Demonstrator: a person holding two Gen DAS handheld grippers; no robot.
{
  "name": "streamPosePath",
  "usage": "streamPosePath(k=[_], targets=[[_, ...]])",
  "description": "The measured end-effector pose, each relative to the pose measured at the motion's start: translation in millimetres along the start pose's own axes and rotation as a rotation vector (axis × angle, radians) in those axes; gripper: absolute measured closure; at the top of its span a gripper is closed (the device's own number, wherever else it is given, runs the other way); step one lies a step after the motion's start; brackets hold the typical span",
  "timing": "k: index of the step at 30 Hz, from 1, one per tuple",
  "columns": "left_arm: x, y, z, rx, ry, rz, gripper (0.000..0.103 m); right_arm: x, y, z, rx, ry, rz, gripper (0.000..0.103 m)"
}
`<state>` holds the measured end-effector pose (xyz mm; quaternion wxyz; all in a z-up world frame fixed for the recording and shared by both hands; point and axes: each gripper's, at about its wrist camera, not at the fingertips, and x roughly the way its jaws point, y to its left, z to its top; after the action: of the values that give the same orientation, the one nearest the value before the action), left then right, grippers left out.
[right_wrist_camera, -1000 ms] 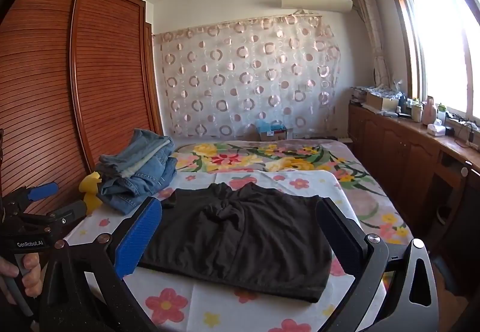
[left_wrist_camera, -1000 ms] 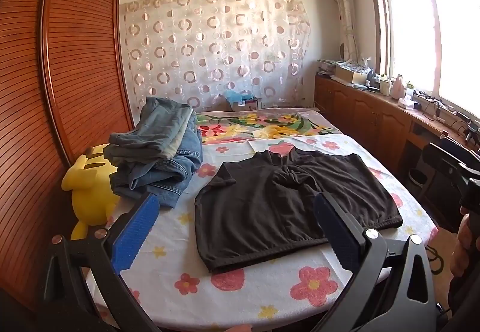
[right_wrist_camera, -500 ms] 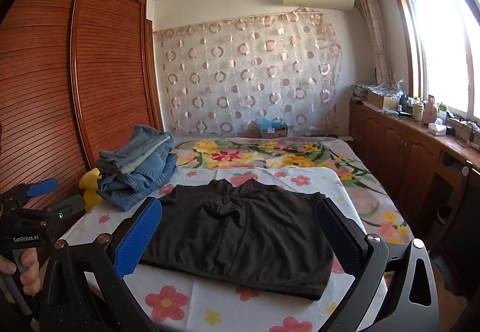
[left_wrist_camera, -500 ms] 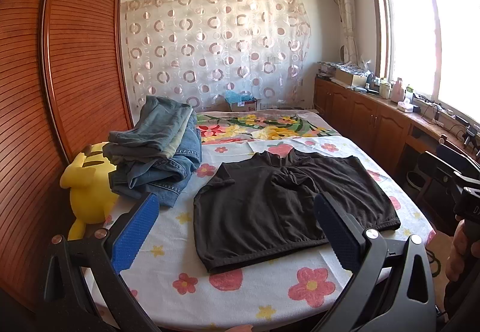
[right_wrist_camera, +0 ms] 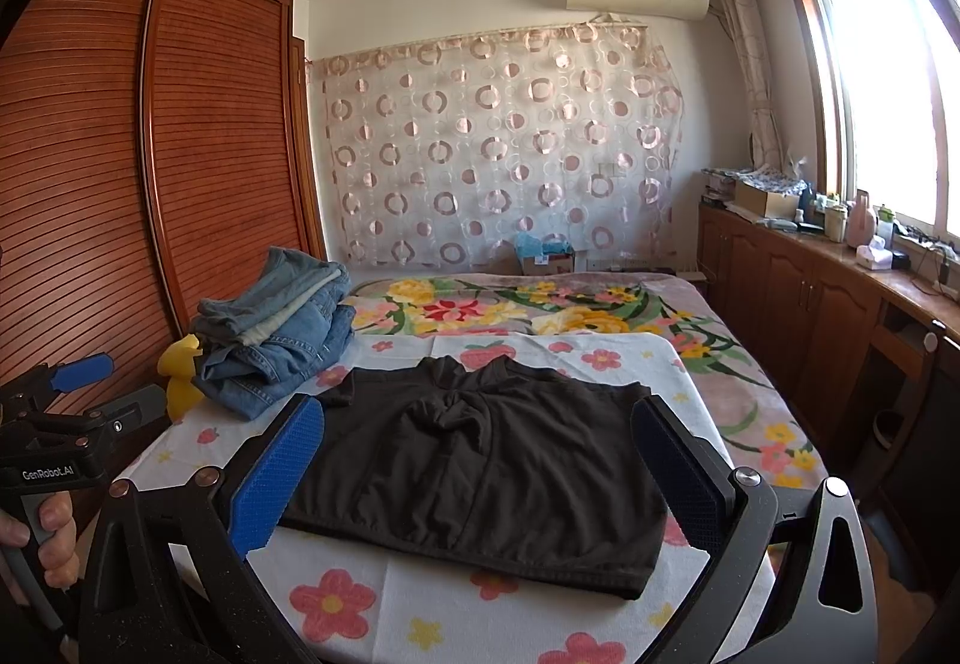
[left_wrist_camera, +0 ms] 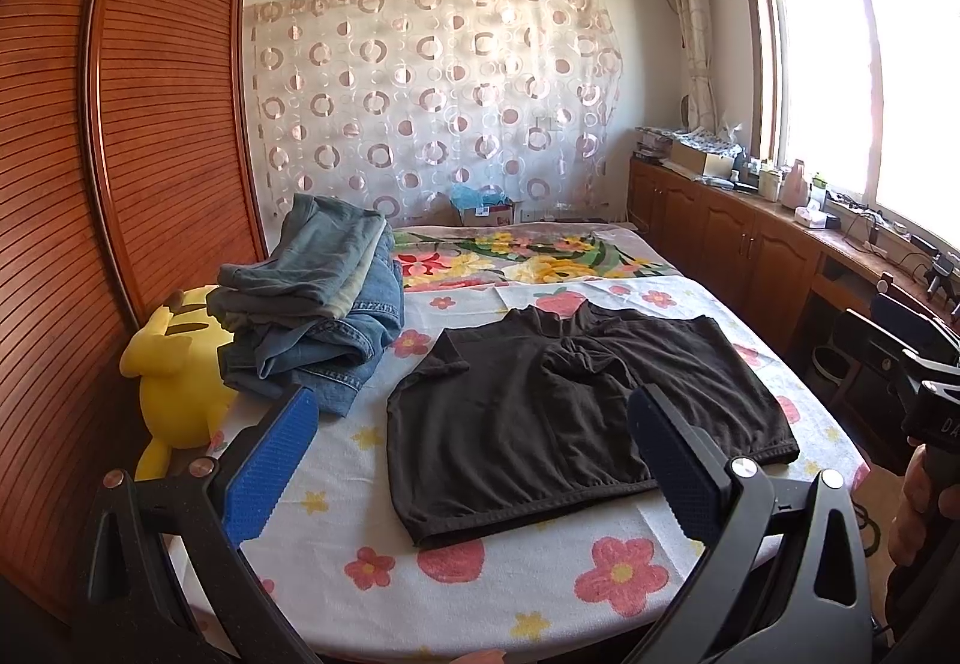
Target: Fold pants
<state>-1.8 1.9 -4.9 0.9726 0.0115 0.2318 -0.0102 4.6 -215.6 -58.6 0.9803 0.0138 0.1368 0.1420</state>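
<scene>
Sunlight is falling on the bed (left_wrist_camera: 540, 574), where black pants (left_wrist_camera: 576, 412) are lying flat. Both claws, left gripper (left_wrist_camera: 474, 460) and right gripper (right_wrist_camera: 480, 469), are hanging wide apart, holding nothing. Pinching one layer may be bunching the soft cloth.

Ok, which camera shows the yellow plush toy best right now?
The left wrist view: the yellow plush toy shows nearly whole beside the jeans pile. In the right wrist view the jeans pile hides most of it, leaving a small yellow patch.

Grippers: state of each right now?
Left gripper: open, holding nothing, above the black shorts.
Right gripper: open, holding nothing.
</scene>
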Motion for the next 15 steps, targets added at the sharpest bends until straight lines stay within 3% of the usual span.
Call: streamPosePath(k=[15], targets=[[-0.5,-2.0,1.3,-0.004,-0.003,0.0,0.0,0.9,-0.7,-0.6,-0.004,-0.003,0.001,0.001]])
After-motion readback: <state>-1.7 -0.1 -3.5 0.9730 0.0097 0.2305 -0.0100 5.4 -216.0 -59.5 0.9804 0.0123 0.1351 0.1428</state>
